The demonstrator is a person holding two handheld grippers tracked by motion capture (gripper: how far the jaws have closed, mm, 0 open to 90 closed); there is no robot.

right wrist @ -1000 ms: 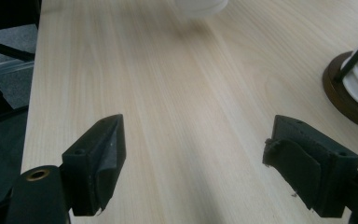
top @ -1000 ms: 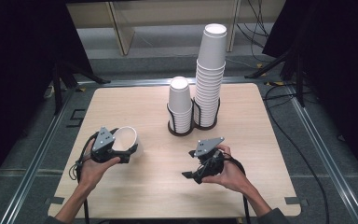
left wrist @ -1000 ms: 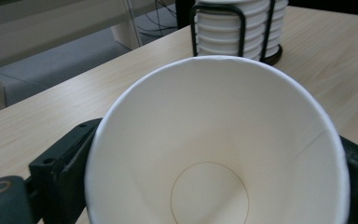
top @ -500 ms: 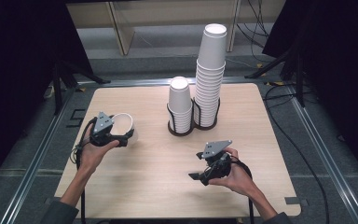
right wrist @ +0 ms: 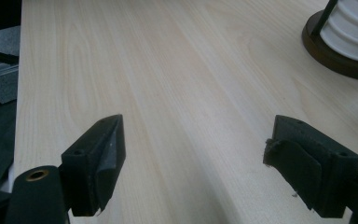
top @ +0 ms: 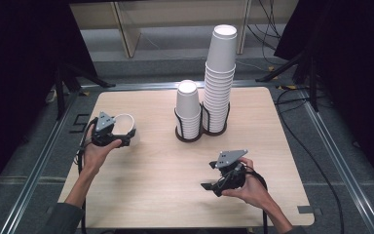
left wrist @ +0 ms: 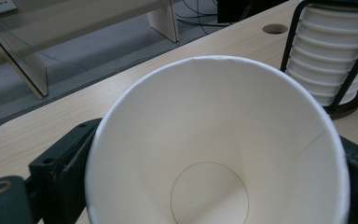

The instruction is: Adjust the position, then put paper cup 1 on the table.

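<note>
Between the jaws of the left tool [top: 126,136] sits a white paper cup [top: 124,124], clasped by its wall near the table's [top: 165,195] left edge, mouth up. It should go down level, with the squeeze kept light so the rim does not crease. The right tool [top: 209,186] stands released and empty, well apart from the two cup stacks [top: 204,102] in their holder.

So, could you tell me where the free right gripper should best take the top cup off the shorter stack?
Probably by the top cup's bare wall, jaws level, coming from the right gripper's near side. It stands above the black wire holder, so its sides are clear; the taller stack crowds one side.
</note>
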